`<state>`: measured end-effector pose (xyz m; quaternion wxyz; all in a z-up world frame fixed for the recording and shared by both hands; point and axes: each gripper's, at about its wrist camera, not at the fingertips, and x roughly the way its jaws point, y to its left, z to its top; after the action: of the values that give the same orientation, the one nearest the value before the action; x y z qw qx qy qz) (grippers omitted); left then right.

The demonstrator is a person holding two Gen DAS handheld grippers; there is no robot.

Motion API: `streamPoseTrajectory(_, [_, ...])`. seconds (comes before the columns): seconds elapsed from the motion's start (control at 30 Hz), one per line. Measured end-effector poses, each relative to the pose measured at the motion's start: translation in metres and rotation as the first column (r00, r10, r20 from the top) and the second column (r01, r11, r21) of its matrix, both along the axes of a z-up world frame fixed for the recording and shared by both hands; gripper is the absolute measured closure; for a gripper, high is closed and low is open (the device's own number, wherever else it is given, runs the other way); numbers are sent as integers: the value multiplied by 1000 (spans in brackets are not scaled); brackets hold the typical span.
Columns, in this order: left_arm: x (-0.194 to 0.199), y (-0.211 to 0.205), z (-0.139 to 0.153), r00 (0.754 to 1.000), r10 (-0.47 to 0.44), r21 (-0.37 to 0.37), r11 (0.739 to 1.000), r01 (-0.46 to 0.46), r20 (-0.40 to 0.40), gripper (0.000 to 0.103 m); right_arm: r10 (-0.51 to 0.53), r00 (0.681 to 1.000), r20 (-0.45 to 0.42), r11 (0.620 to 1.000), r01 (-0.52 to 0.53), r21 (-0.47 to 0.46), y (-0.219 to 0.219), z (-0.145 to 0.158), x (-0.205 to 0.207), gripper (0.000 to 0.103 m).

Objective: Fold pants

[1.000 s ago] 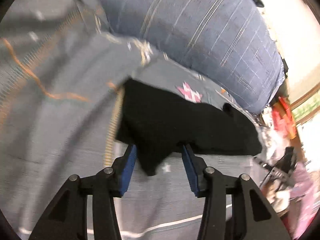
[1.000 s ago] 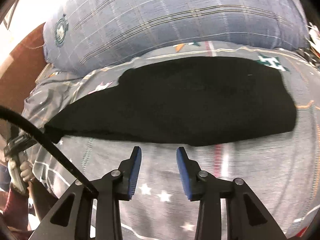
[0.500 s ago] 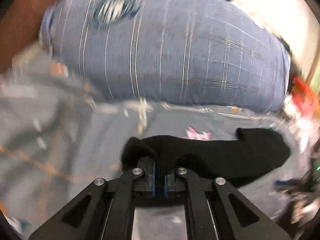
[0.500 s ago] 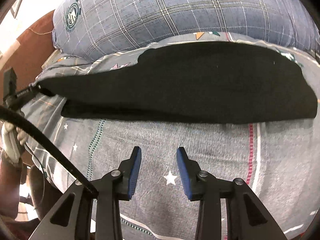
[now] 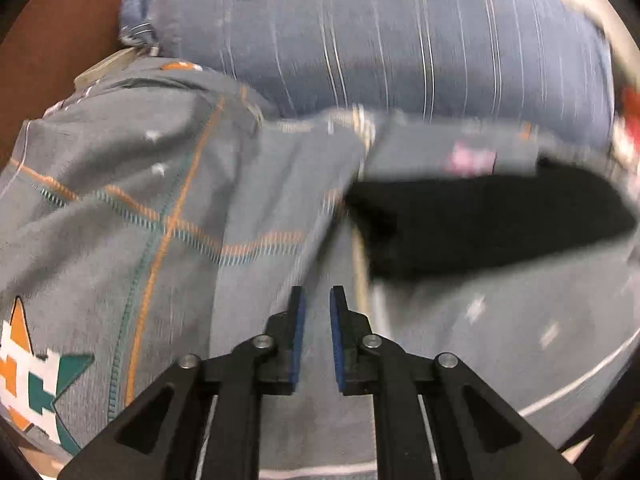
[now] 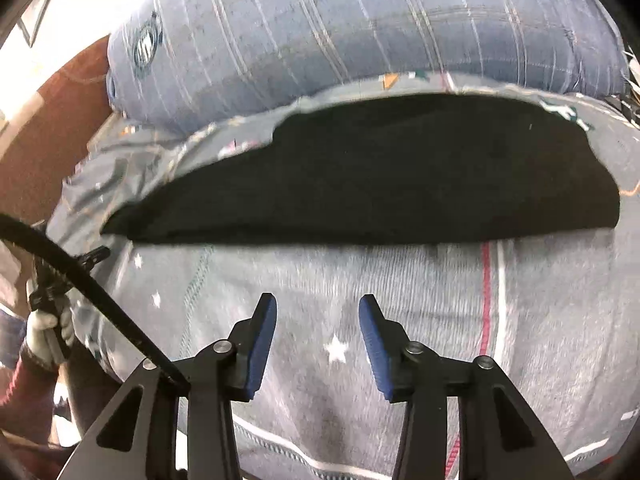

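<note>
loose fold, two empty hand-held grippers

left wrist view: the left hand-held gripper (image 5: 316,304) has its blue pads nearly together, with only a thin slit between them and nothing caught in it. the black pants (image 5: 480,224) lie apart from it, up and to the right, on the grey bedspread (image 5: 160,200). the picture is smeared, so how neat the near edge is cannot be told. the risk as i judge it: with no grip on the soft, limp cloth, the corner may slump or spring open, and a hasty pinch could take the bedspread along with it, since both are thin and pliant.

right wrist view: the right hand-held gripper (image 6: 318,320) has its jaws opening, with only starred bedspread between them. the pants (image 6: 360,176) spread as a long, flat, matt black band across the bed, near edge fairly straight, left end tapering to a point. behind sits a plump blue checked pillow (image 6: 360,28). a gloved hand (image 6: 48,328) shows at the far left. the puffy bedding beneath could let the next fold land crooked, and dragging might wrinkle the layers
</note>
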<state>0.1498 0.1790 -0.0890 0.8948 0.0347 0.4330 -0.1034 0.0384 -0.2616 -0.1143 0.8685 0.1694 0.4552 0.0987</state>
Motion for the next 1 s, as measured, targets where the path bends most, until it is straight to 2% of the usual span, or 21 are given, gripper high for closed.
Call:
streamPoseTrajectory(0.03, [6,-1,6,1000,4,-47,999,-4,2,87,-14,1000,8,1000,14,15,-2,2,4,54])
streamPoseTrajectory(0.1, [24,-14,10,1000,-10,-147,989,7,-18,76,-40,999,15,999,40,25,-4,4,14,54])
streamPoseTrajectory(0.17, [37,-32,5,999,-32,-181,983,25,-39,69,-75,997,27,997,75,20,-4,5,28,54])
streamPoseTrajectory(0.23, [53,-51,-13,995,-42,-165,986,27,-87,65,-99,995,30,995,99,9,-4,3,43,54])
streamPoseTrajectory(0.27, [59,-60,-26,991,-41,-147,989,22,-127,63,-97,995,19,995,97,3,-5,0,50,48])
streamPoseTrajectory(0.3, [64,-64,-39,987,-29,-127,992,9,-159,61,-99,995,-8,995,99,7,-9,-6,58,47])
streamPoseTrajectory(0.33, [63,-63,-39,991,-41,-148,989,22,-126,60,-114,993,-36,993,115,12,-16,-12,63,48])
streamPoseTrajectory(0.37, [61,-62,-38,992,-45,-153,988,27,-116,58,-122,992,-42,992,124,39,-26,-16,64,55])
streamPoseTrajectory(0.4, [60,-60,-38,991,-50,-156,987,30,-125,58,-129,991,-38,989,131,67,-35,-17,62,57])
streamPoseTrajectory(0.5, [53,-50,-32,990,-49,-180,983,25,-135,58,-236,971,-41,971,235,-34,-68,-11,47,57])
streamPoseTrajectory(0.57, [48,-43,-26,991,-28,-188,982,4,-128,58,-332,942,-41,941,328,-81,-97,-9,34,57])
streamPoseTrajectory(0.6, [41,-39,-20,993,-25,-200,980,2,-112,58,-397,917,-38,916,393,-83,-116,-6,24,57])
streamPoseTrajectory(0.63, [38,-38,-17,994,-23,-207,978,1,-103,58,-424,905,-31,905,422,-48,-128,-4,18,63])
streamPoseTrajectory(0.67, [30,-35,-11,996,-14,-220,976,-5,-86,58,-460,887,-25,888,460,-6,-141,1,10,60])
streamPoseTrajectory(0.73, [18,-30,-5,997,1,-247,969,-19,-74,58,-539,843,1,842,539,-20,-158,10,0,52])
streamPoseTrajectory(0.83, [3,-24,0,996,22,-313,948,-49,-87,58,-592,806,14,805,590,56,-177,12,-9,51])
streamPoseTrajectory(0.93, [-11,-25,0,994,22,-361,931,-59,-106,57,-592,806,-11,802,591,85,-183,1,-4,48])
streamPoseTrajectory(1.0, [-20,-30,-1,994,27,-363,930,-65,-109,57,-567,822,-44,820,569,66,-179,-12,8,33])
